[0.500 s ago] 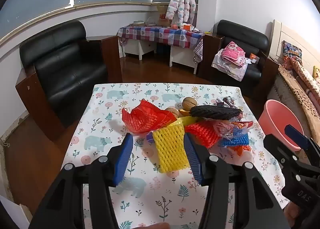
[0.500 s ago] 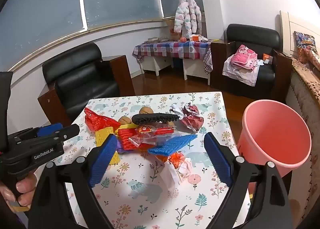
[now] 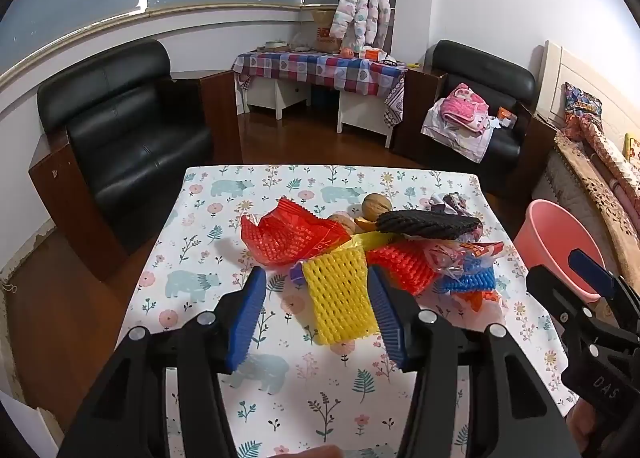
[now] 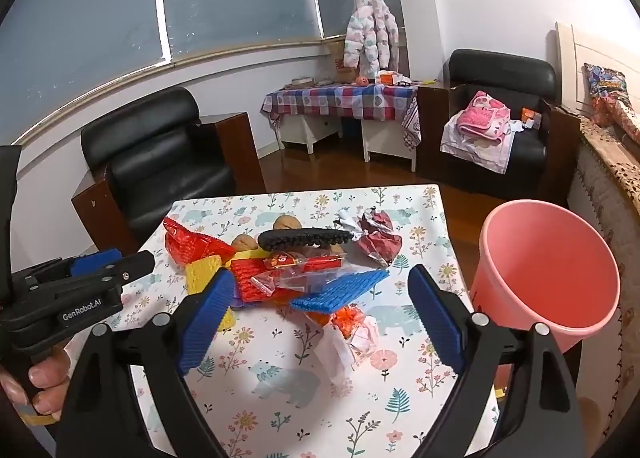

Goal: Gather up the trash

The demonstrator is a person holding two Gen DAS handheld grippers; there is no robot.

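The left gripper (image 3: 316,318) hovers over the near side of the trash pile, its jaws spread wide with the yellow net (image 3: 339,296) between the blue pads; the right pad looks to touch the net's edge, the left pad stands apart, so nothing is gripped. The right gripper (image 4: 320,322) hangs over the pile's right part, jaws wide open and empty, framing the blue net (image 4: 340,290) and a crumpled orange wrapper (image 4: 350,318) lying on the counter (image 4: 400,398).

The pile sits in the middle of the floral counter: a red wrapper (image 3: 290,236) at the left, a red net (image 3: 404,264) just right of the yellow one, a black net (image 3: 430,222) lying across the far side, two walnuts (image 3: 376,203) behind it, a dark red foil wrapper (image 4: 378,236) at the far right, and a clear packet (image 4: 304,278) on top of the red and blue nets.

A pink bin (image 4: 548,274) stands just beside the counter's right edge, upright, its mouth facing up; I can make out nothing inside it
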